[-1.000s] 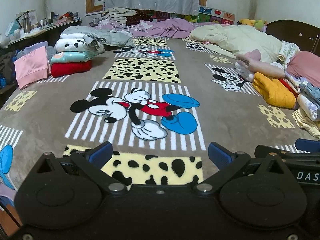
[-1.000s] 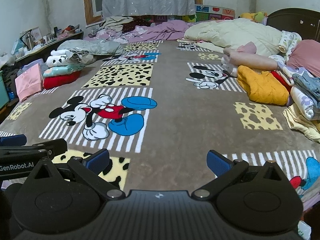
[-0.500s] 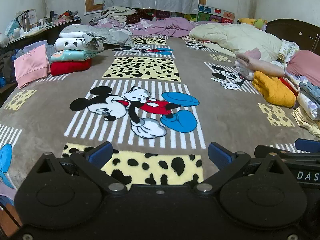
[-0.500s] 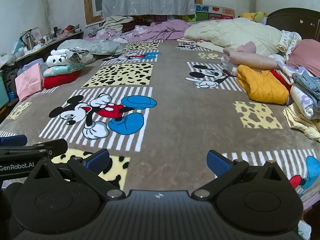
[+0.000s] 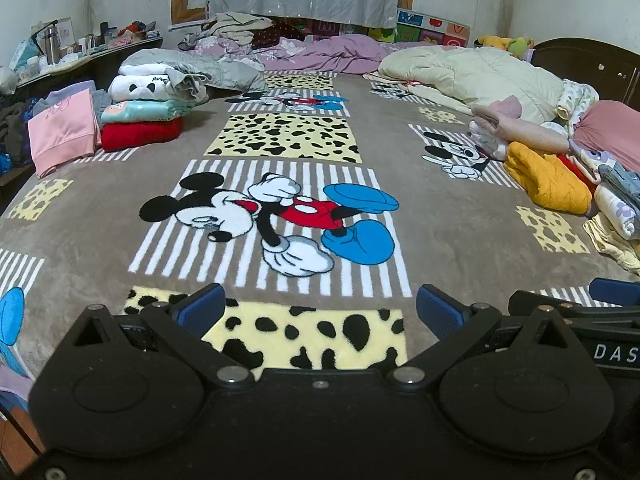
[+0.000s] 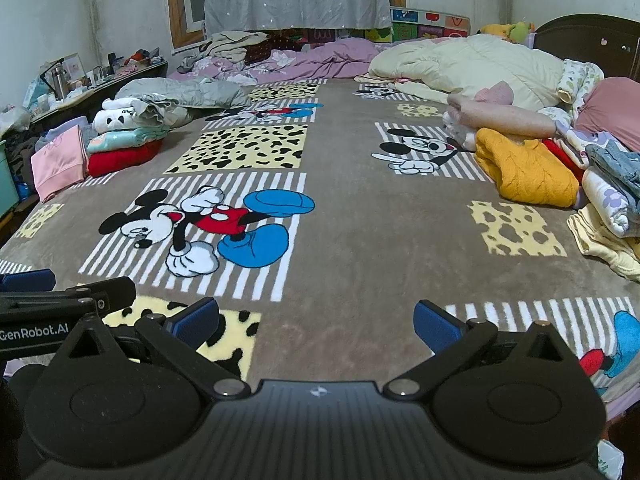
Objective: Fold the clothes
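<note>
My left gripper [image 5: 320,312] is open and empty, low over the near edge of the brown Mickey Mouse blanket [image 5: 448,224]. My right gripper [image 6: 316,322] is open and empty too, just to its right. Unfolded clothes lie at the right: a yellow knit sweater [image 6: 524,172], a pink garment [image 6: 500,116], floral and denim pieces [image 6: 608,196] and a pale yellow item [image 6: 604,240]. A folded stack of white, teal and red clothes [image 5: 144,116] sits at the far left, with a folded pink garment [image 5: 60,132] beside it.
A cream duvet [image 5: 480,76], a purple quilt [image 5: 340,54] and a grey blanket [image 5: 188,66] are bunched at the far end under a curtained window. A cluttered shelf [image 5: 60,60] runs along the left wall. A dark wooden cabinet [image 6: 592,40] stands at the right.
Both views have shifted only slightly; the left wrist view has tilted a little. Both grippers stay open and nothing on the bed has moved.
</note>
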Motion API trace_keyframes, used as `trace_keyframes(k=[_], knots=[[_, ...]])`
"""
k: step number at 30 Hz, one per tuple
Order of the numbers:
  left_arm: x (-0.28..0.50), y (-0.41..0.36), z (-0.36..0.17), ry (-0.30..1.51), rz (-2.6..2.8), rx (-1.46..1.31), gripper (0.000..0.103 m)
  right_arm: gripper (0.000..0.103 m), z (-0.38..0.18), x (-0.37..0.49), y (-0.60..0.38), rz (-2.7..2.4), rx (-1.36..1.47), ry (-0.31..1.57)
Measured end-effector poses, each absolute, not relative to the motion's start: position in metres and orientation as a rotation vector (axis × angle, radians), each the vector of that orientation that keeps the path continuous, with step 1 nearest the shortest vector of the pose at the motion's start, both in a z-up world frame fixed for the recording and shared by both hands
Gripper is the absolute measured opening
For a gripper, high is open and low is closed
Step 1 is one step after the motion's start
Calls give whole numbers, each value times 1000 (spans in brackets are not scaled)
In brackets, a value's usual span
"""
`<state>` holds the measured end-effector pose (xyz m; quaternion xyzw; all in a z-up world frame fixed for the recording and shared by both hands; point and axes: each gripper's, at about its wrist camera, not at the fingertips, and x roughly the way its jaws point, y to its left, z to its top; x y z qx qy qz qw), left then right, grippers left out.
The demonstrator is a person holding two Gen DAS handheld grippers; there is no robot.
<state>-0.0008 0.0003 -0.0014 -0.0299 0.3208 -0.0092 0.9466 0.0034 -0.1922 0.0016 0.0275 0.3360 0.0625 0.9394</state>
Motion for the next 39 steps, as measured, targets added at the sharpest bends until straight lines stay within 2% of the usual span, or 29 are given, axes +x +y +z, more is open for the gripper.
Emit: trace_keyframes(k=[39], knots=[[11,-3,8,666,-38,-82,103,103,8,8,-197,133,69,681]])
